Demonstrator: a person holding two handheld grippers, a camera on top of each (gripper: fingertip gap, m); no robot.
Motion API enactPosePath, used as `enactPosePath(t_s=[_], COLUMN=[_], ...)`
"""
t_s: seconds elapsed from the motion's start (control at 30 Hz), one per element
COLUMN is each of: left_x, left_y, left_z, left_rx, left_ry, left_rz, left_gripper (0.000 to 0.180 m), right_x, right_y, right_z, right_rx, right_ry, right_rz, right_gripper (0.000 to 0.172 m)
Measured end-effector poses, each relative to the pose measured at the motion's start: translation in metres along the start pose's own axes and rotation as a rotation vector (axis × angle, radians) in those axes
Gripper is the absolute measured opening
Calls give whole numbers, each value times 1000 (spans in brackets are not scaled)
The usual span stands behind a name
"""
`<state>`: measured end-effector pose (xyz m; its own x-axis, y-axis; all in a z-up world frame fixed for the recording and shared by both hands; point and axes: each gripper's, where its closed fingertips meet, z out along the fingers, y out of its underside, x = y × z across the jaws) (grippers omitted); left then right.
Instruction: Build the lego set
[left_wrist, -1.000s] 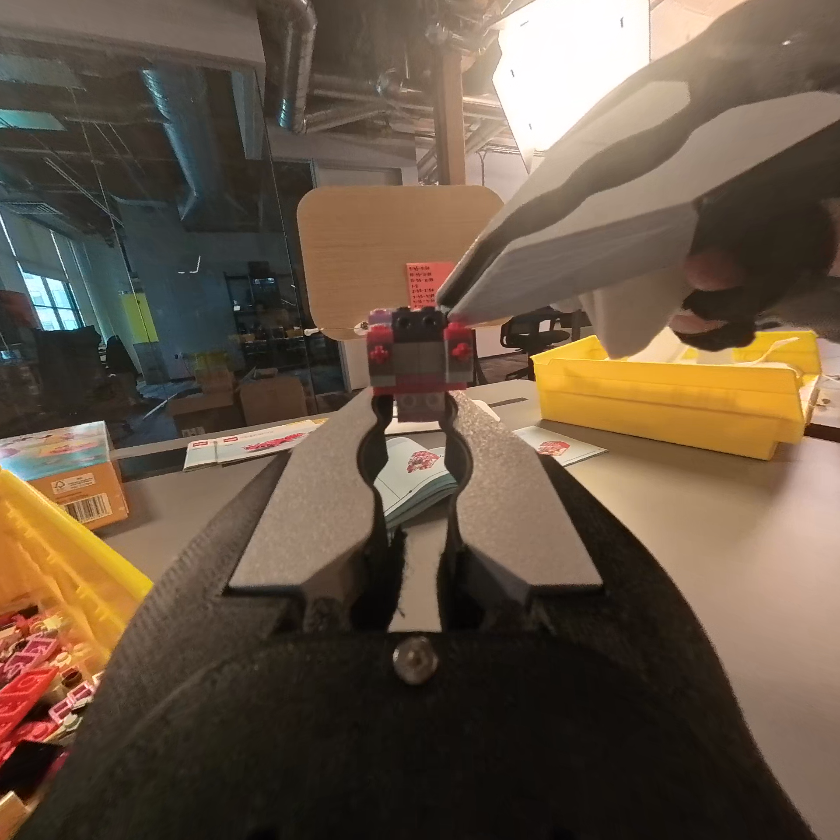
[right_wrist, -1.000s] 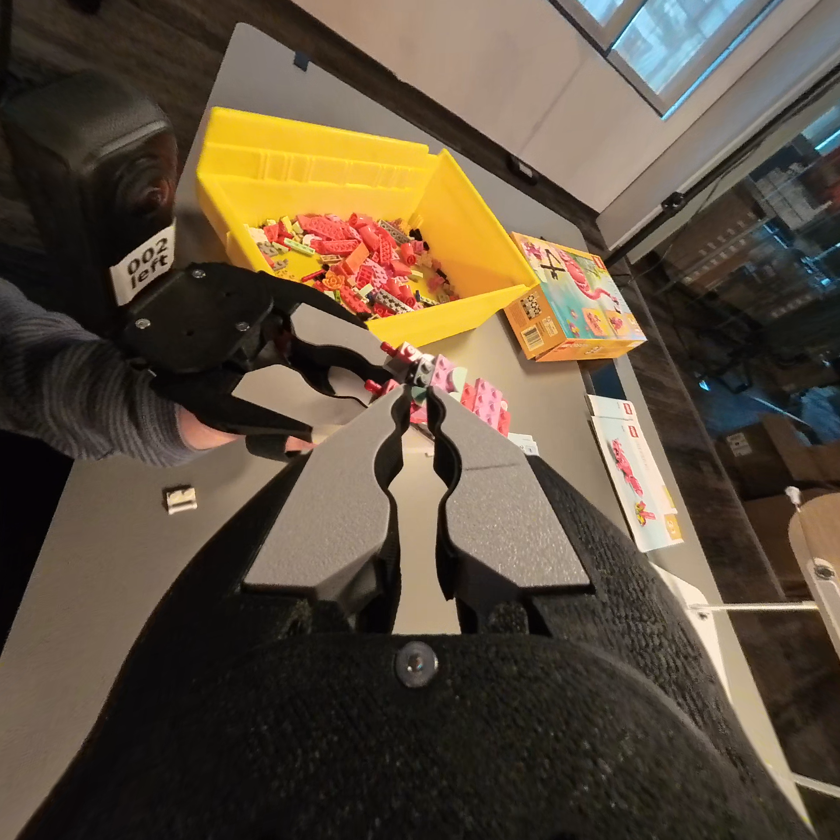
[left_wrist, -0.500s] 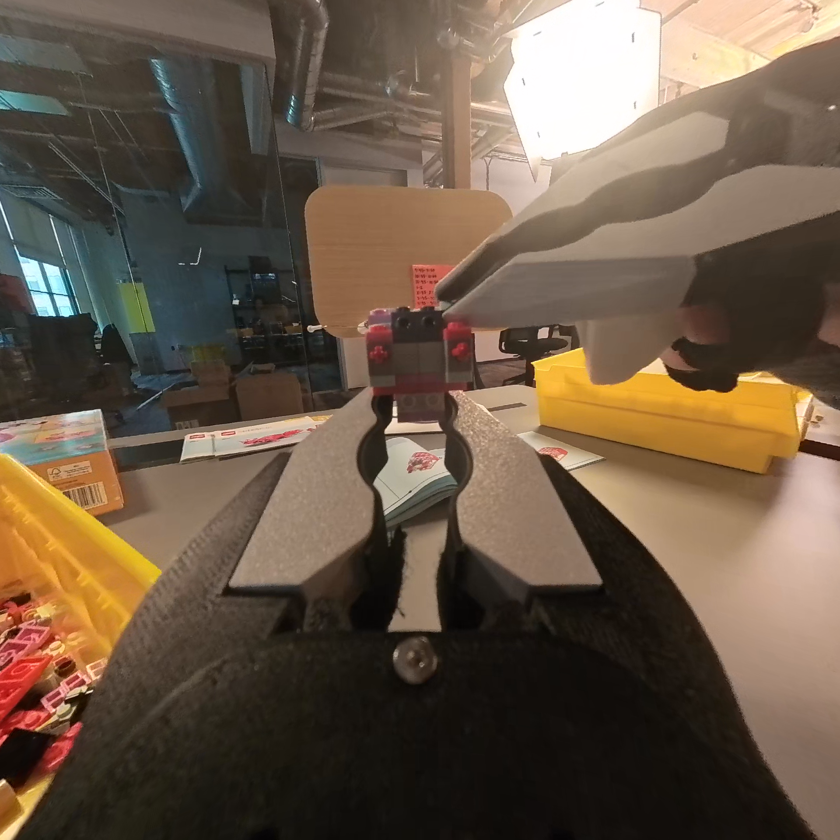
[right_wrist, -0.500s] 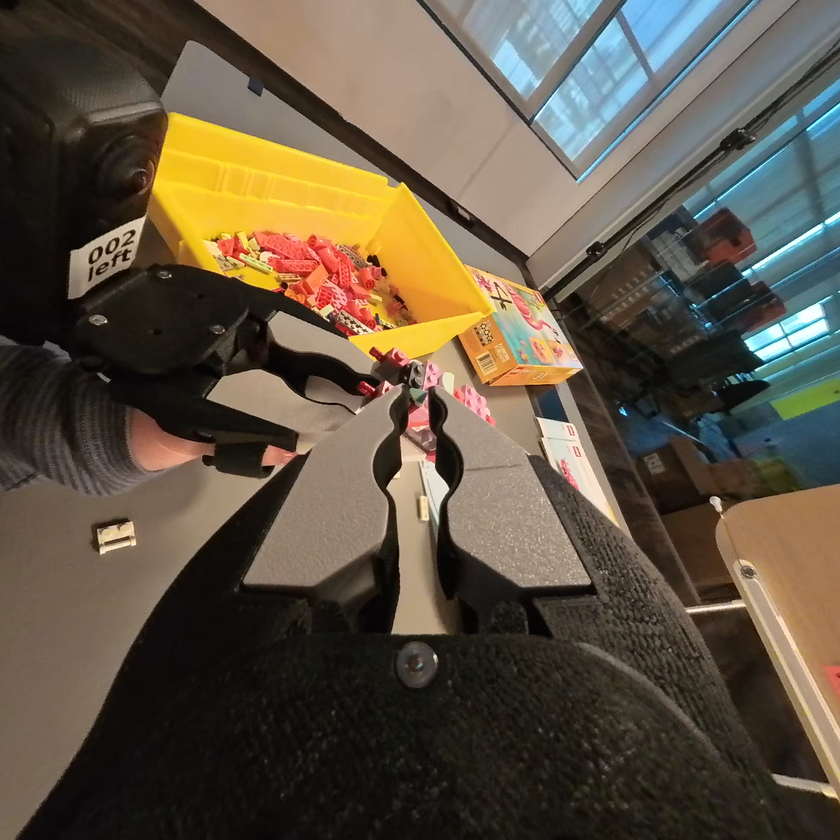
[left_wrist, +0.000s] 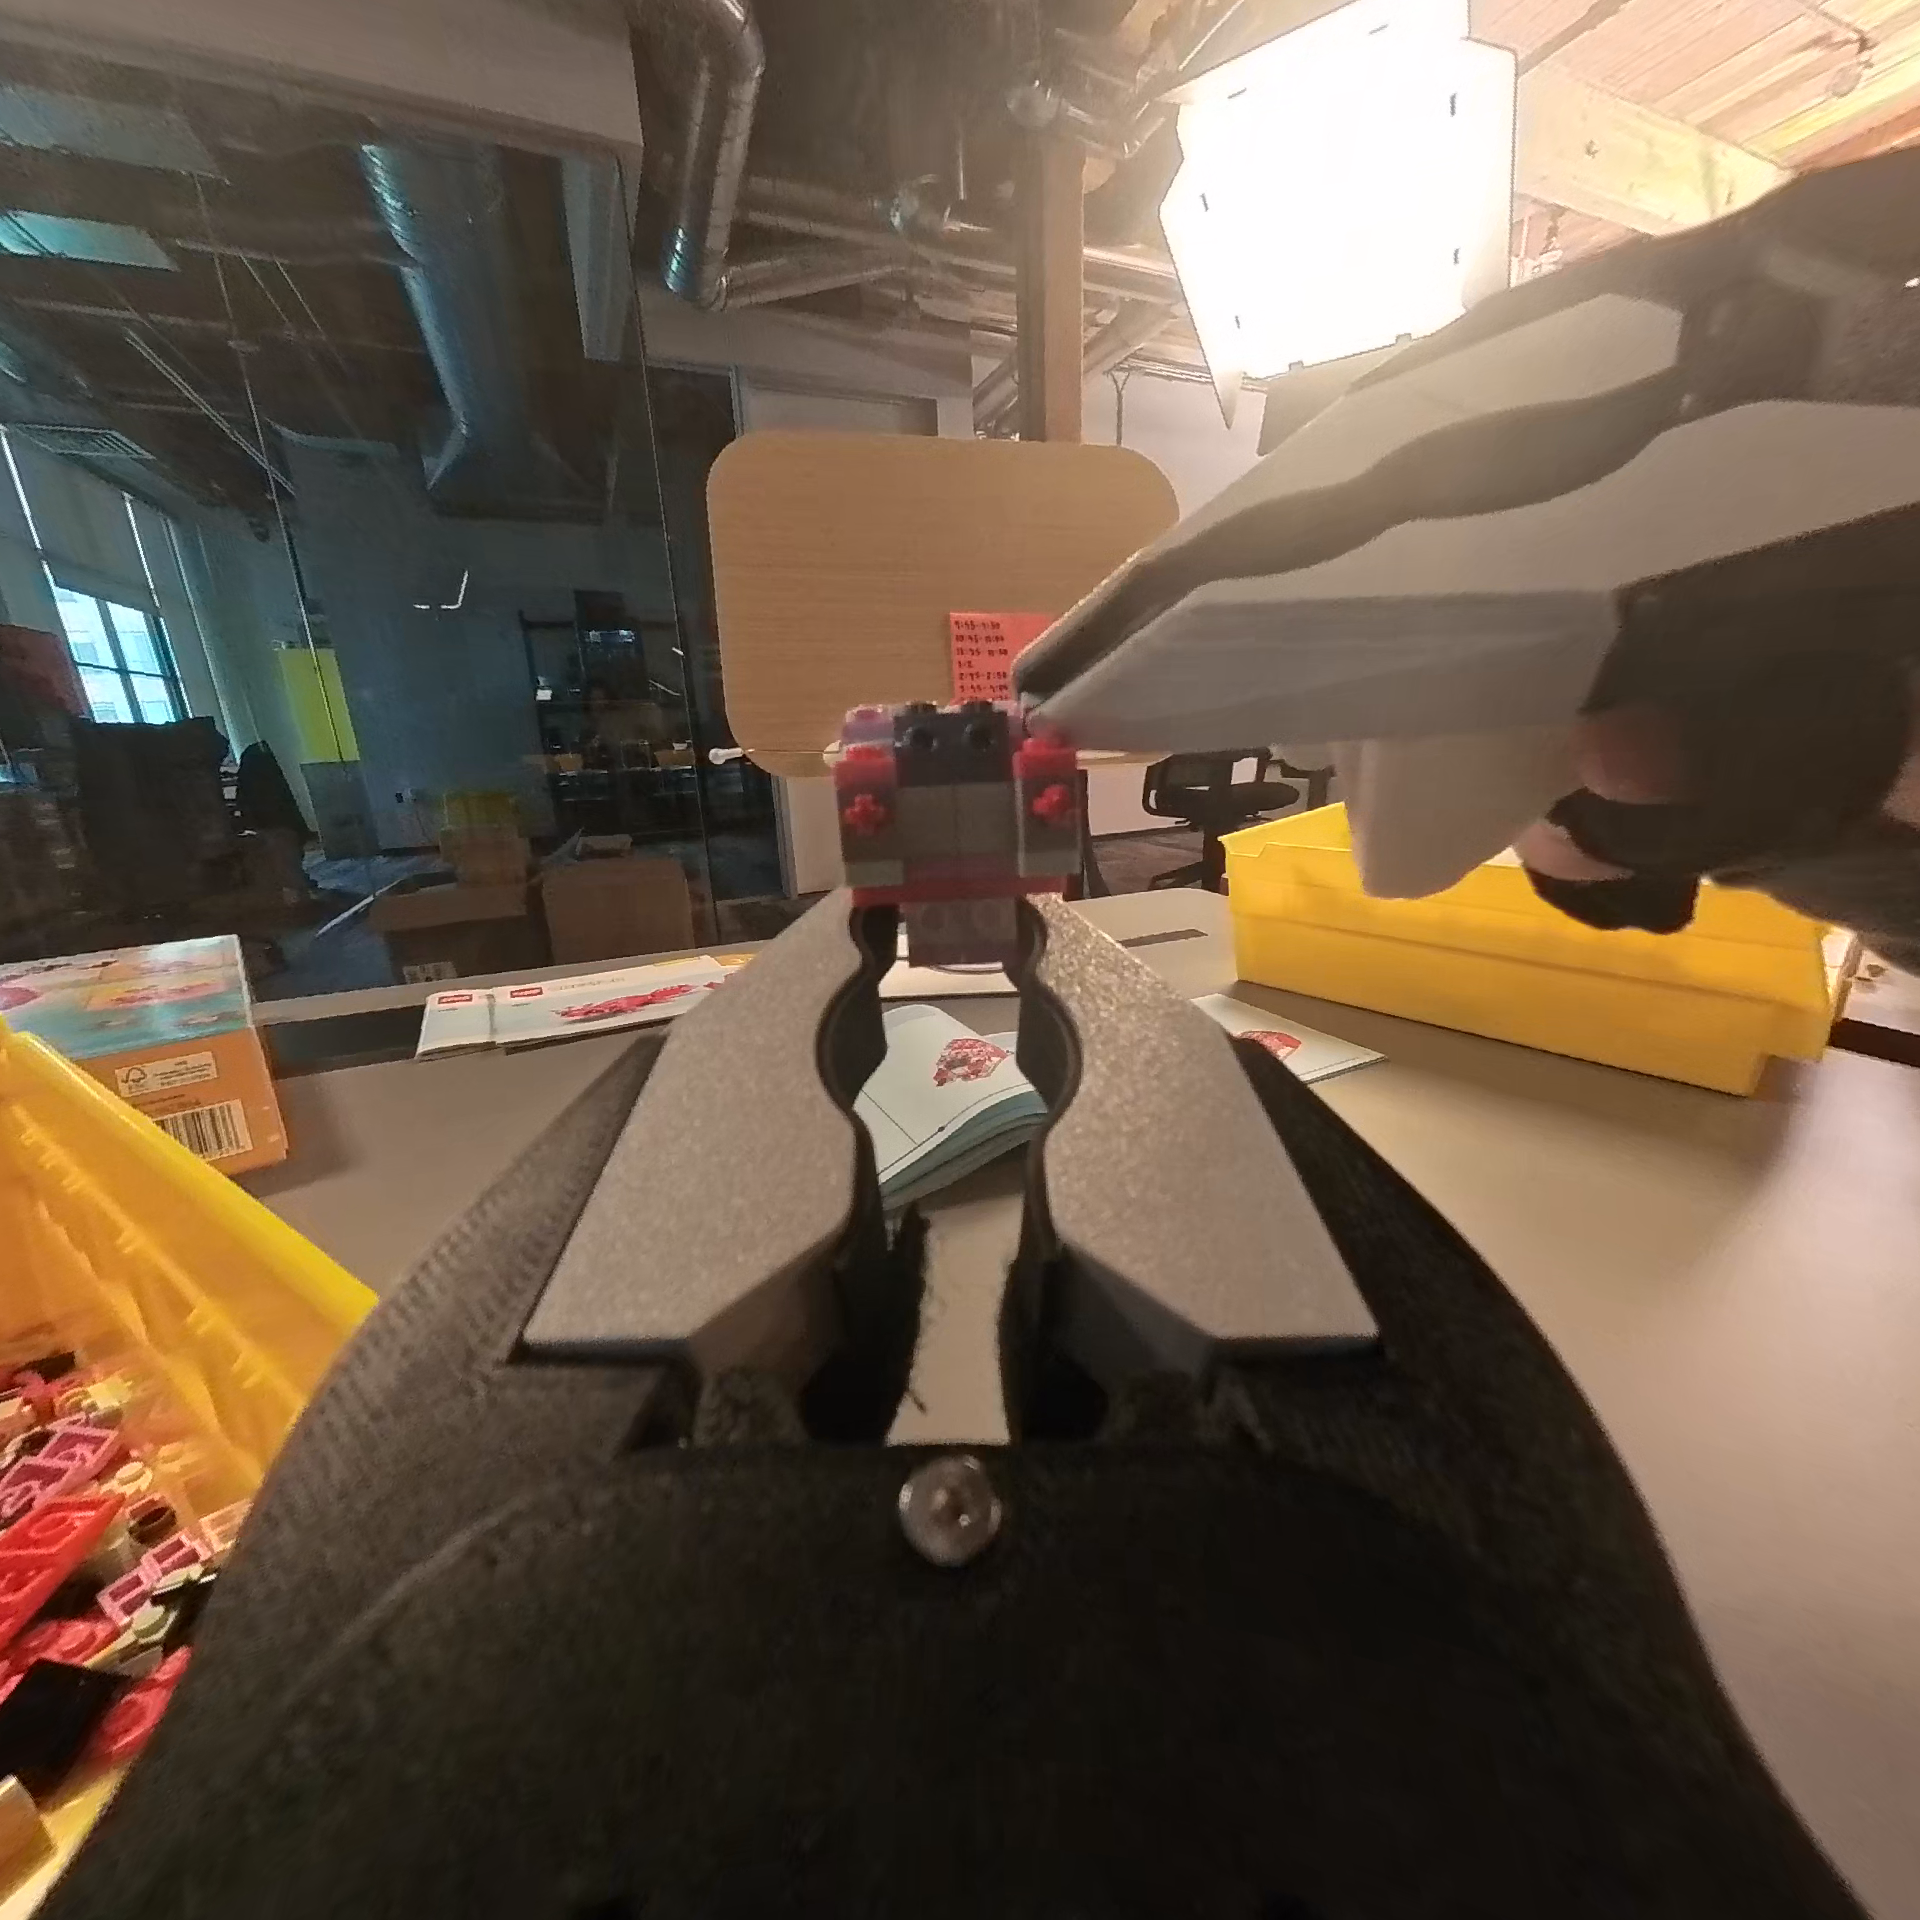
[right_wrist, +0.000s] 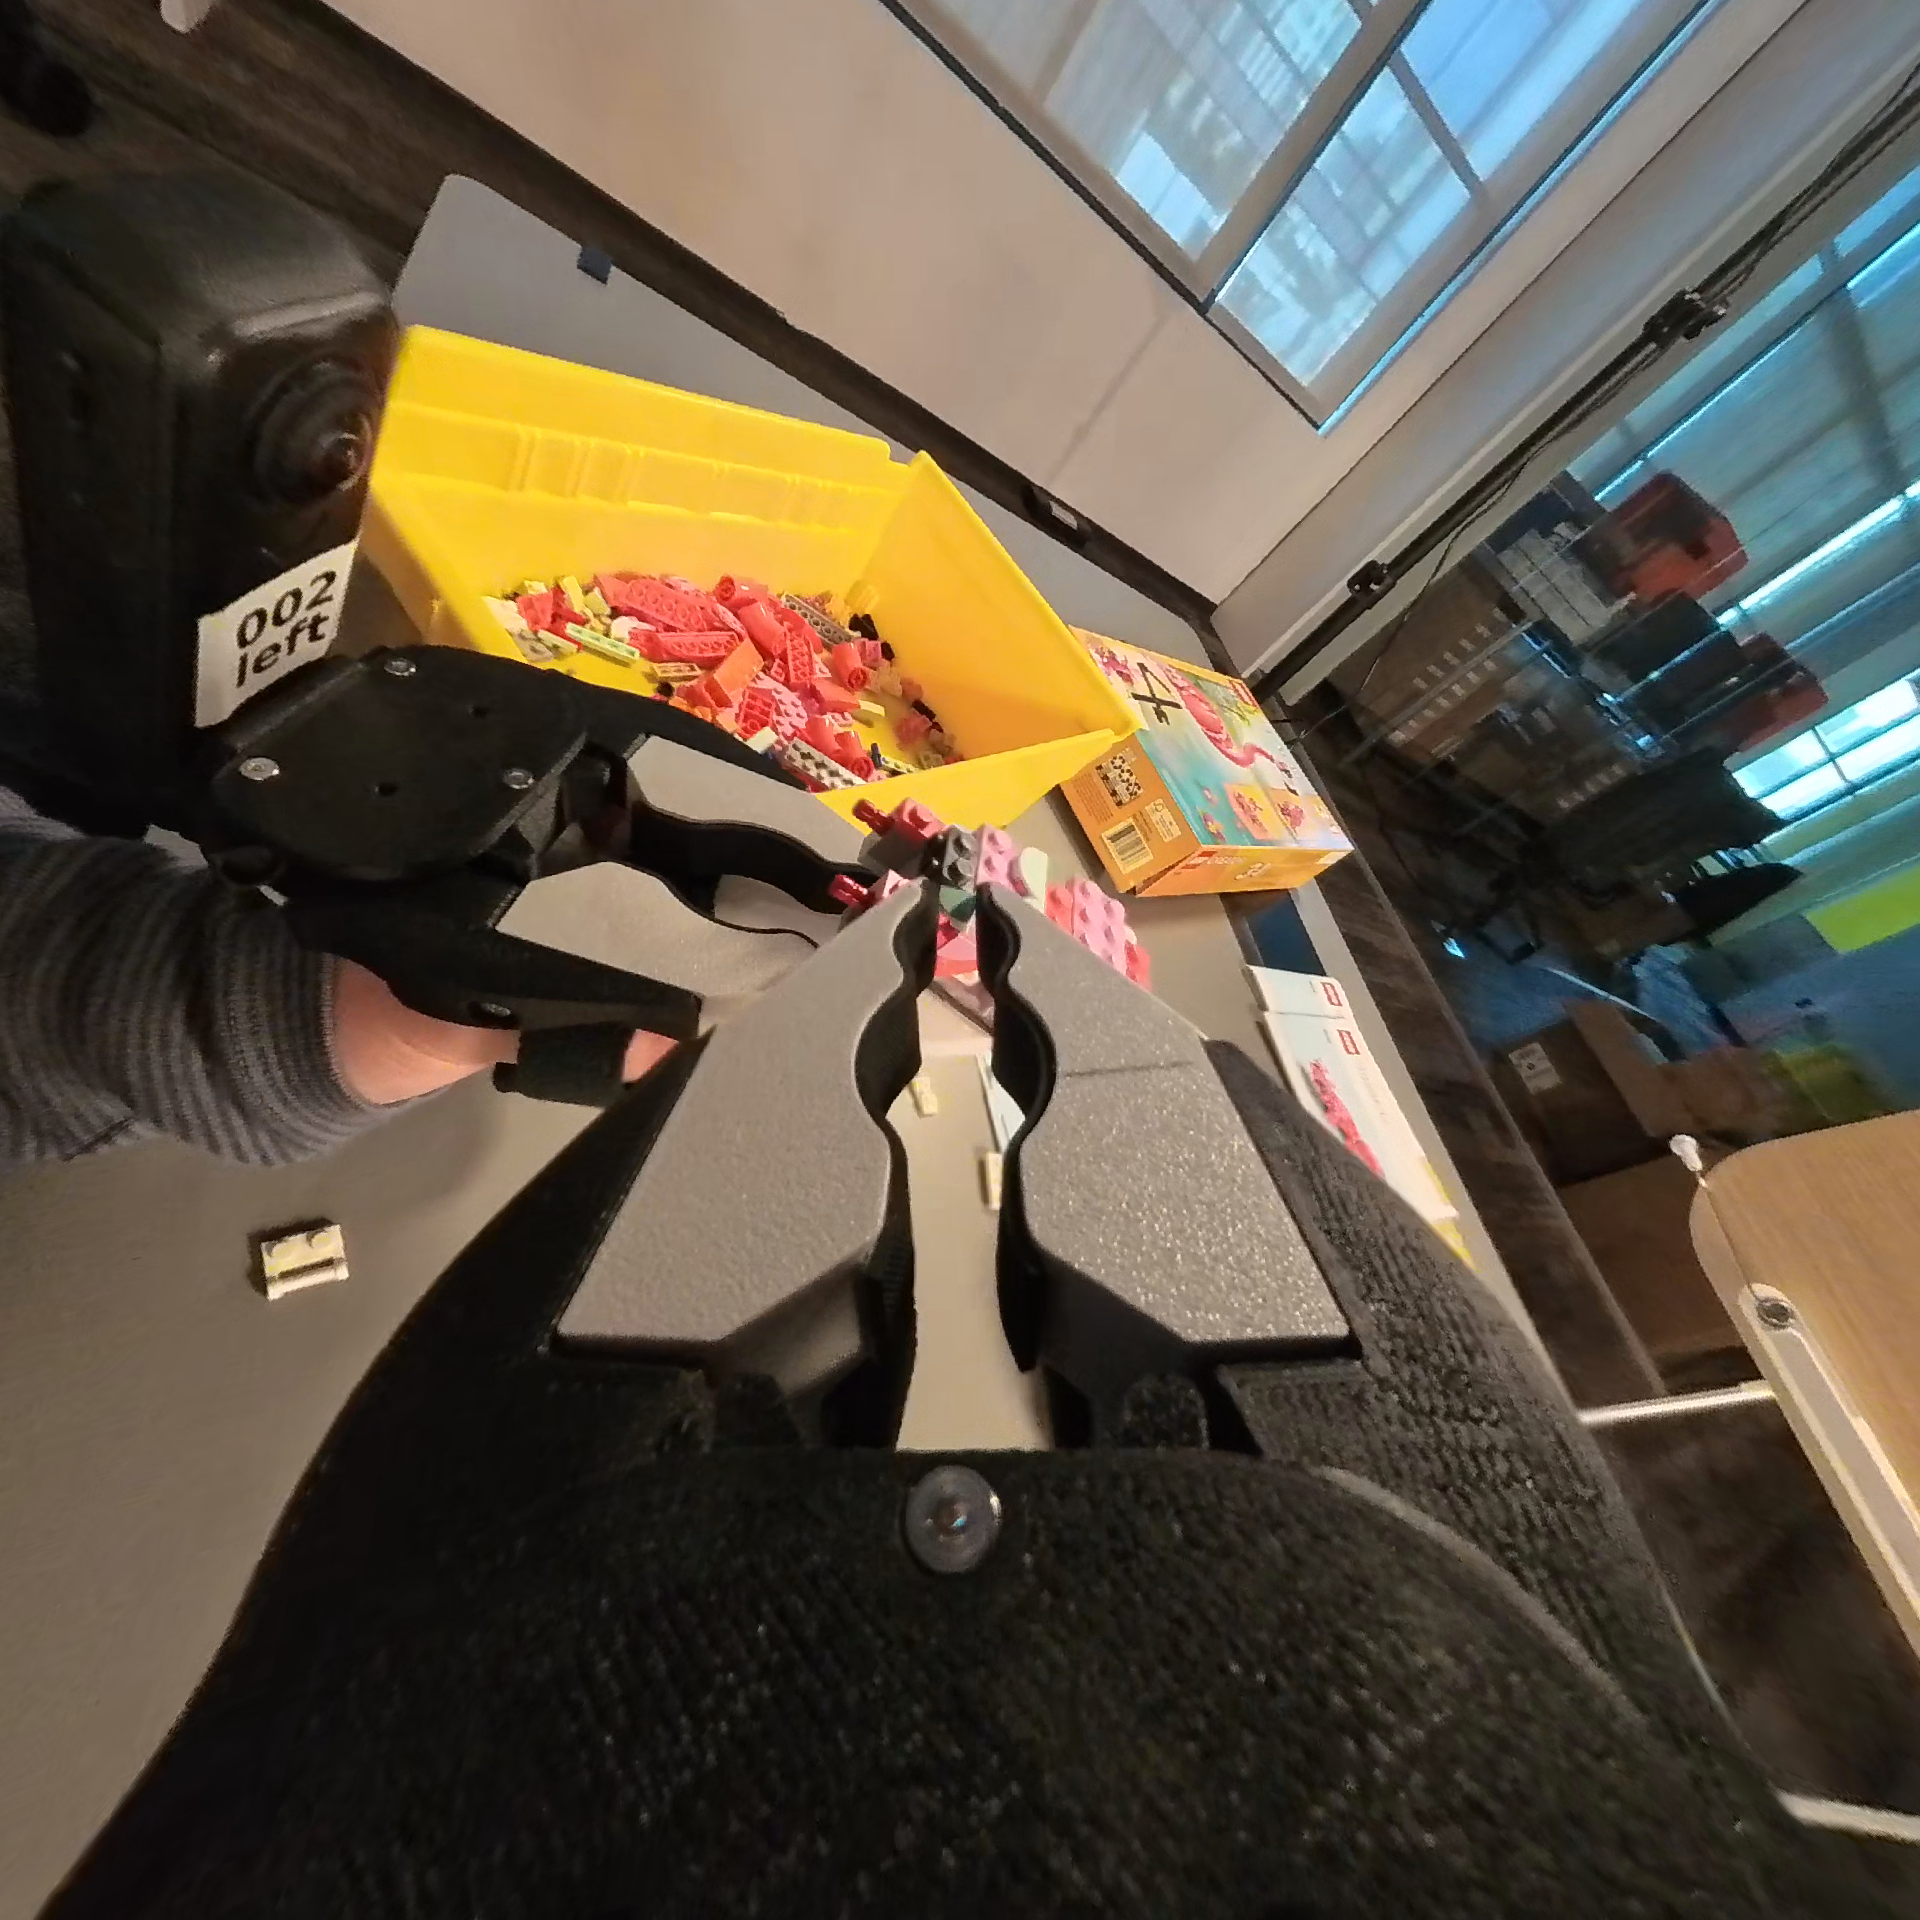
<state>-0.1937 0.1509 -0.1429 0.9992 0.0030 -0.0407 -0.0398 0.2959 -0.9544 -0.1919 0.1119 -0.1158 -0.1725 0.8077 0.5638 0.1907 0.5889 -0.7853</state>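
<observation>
My left gripper (left_wrist: 956, 920) is shut on the lower purple block of a small brick model (left_wrist: 956, 810) of red, grey, black and pink bricks, and holds it upright above the table (left_wrist: 1558, 1247). My right gripper (right_wrist: 951, 894) comes in from the right; its fingertips (left_wrist: 1039, 707) touch the model's top right corner. In the right wrist view the right pads pinch a small dark green piece (right_wrist: 958, 904) sitting against the model (right_wrist: 935, 842). The left gripper (right_wrist: 852, 868) also shows there, reaching in from the left.
A yellow bin (right_wrist: 997, 582) with several loose red and pink bricks stands at the left (left_wrist: 156, 1226). A second yellow bin (left_wrist: 1507, 966) is at the right. An orange box (right_wrist: 1195, 790), booklets (left_wrist: 582, 1013), a pink brick cluster (right_wrist: 1091, 914) and a small cream piece (right_wrist: 301, 1257) lie on the table. Across from one pair of fingers to the other is roughly 4 cm.
Both grippers stay together at the model, with both grasps unchanged. The right gripper has tilted flatter against the model's top corner, and both views have shifted a little.
</observation>
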Motion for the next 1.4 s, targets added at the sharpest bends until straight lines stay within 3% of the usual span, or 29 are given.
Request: enactPosePath(t_s=[0.37, 1.17, 1.4], left_x=[0, 1, -1], left_y=[-2, -2, -1], left_z=[-1, -1, 0], left_rx=[11, 10, 8], left_ry=[-5, -4, -5], left_rz=[18, 22, 3], left_gripper=[18, 18, 18], right_x=[-3, 0, 5], right_y=[-4, -1, -4], right_z=[-1, 1, -2], right_rx=[44, 31, 65], right_ry=[-41, -49, -18], right_rz=[116, 172, 143], right_gripper=[5, 7, 16])
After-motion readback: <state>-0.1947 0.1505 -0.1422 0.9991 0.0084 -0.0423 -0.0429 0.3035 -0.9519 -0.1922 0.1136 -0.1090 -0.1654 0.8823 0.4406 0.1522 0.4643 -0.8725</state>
